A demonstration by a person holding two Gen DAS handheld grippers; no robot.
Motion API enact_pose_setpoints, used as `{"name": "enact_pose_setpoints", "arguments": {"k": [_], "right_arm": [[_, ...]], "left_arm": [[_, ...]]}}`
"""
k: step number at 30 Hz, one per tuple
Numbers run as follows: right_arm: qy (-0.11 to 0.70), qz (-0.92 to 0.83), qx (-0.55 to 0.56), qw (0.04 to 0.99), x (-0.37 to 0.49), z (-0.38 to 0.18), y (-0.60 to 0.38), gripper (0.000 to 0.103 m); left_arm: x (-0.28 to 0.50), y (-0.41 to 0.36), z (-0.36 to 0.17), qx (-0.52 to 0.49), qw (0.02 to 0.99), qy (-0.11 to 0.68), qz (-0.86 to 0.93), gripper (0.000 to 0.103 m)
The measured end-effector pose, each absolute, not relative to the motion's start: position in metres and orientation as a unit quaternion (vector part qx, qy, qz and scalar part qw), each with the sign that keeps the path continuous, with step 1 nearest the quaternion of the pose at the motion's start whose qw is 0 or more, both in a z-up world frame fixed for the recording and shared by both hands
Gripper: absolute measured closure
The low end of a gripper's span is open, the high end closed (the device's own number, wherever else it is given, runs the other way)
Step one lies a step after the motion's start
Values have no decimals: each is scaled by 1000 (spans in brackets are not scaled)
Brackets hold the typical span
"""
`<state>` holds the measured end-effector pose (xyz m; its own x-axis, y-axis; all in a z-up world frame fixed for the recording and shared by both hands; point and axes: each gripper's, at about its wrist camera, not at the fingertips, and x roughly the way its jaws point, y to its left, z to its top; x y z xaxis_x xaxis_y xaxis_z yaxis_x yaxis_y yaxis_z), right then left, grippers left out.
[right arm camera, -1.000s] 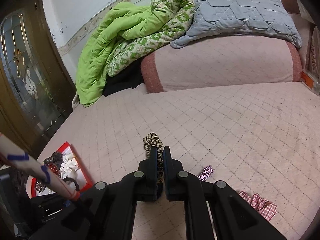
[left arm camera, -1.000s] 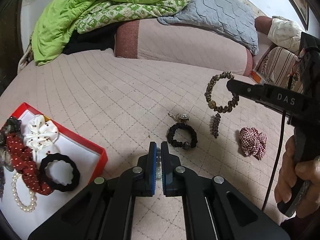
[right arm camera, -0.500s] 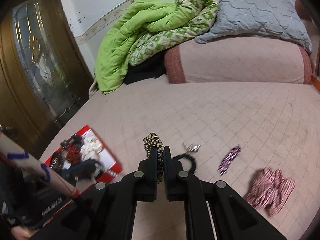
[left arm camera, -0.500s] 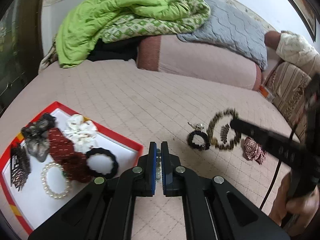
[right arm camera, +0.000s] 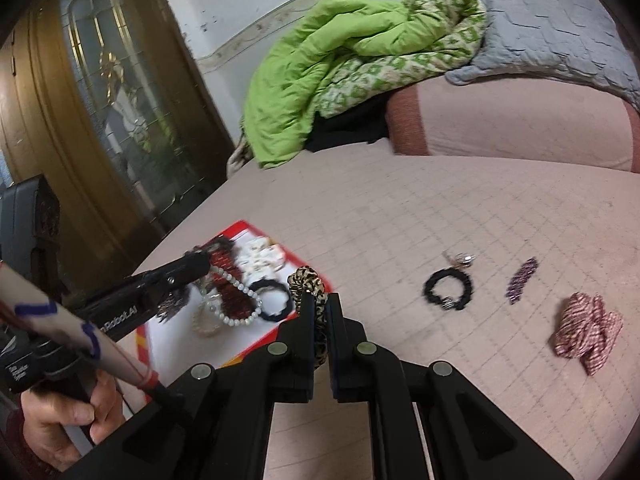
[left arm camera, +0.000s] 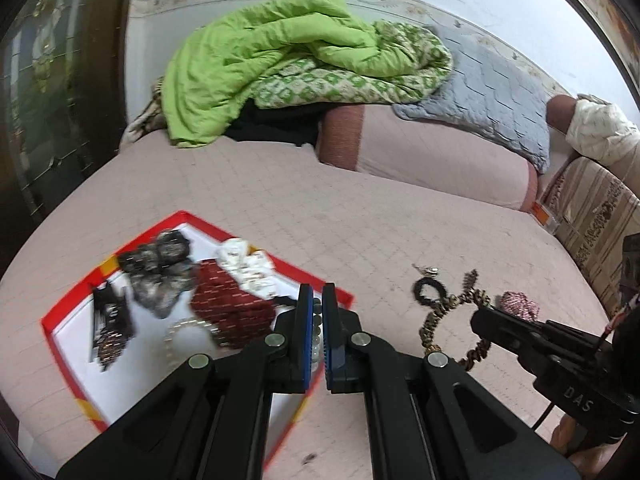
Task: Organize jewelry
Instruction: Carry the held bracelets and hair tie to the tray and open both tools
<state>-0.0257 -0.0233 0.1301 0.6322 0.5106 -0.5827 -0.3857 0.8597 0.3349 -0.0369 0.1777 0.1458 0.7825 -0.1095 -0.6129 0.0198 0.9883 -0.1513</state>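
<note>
- Left wrist view: left gripper point(left arm camera: 316, 330) now over the red tray point(left arm camera: 60, 312), closer than a second ago, clamped on a pearl bracelet point(right arm camera: 236, 304) that dangles over the tray.
- Right gripper point(right arm camera: 320, 320) carried toward the tray too, clamped on a leopard scrunchie point(right arm camera: 306, 280).
- Lying on the pink bedspread point(right arm camera: 440, 208): black hair tie point(right arm camera: 448, 290), hair clip point(right arm camera: 522, 280), checked scrunchie point(right arm camera: 586, 328).
- Lettering "DAS" on the right gripper's side.

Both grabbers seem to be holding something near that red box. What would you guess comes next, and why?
Probably the left gripper opens to drop its pearl bracelet into the red tray: the beads already dangle over the tray's contents. The right gripper, shut on the leopard scrunchie, waits just outside the rim.
</note>
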Motion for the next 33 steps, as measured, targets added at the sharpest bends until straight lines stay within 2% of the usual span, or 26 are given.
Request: {"name": "enact_pose_setpoints", "arguments": {"k": [15, 33], "right_arm": [[385, 326, 64, 861, -47, 122, 63, 97], [455, 361, 68, 811, -46, 78, 127, 97]], "left_arm": [[-66, 289, 119, -136, 928, 344, 56, 99], [-61, 325, 81, -194, 903, 379, 65, 99]]}}
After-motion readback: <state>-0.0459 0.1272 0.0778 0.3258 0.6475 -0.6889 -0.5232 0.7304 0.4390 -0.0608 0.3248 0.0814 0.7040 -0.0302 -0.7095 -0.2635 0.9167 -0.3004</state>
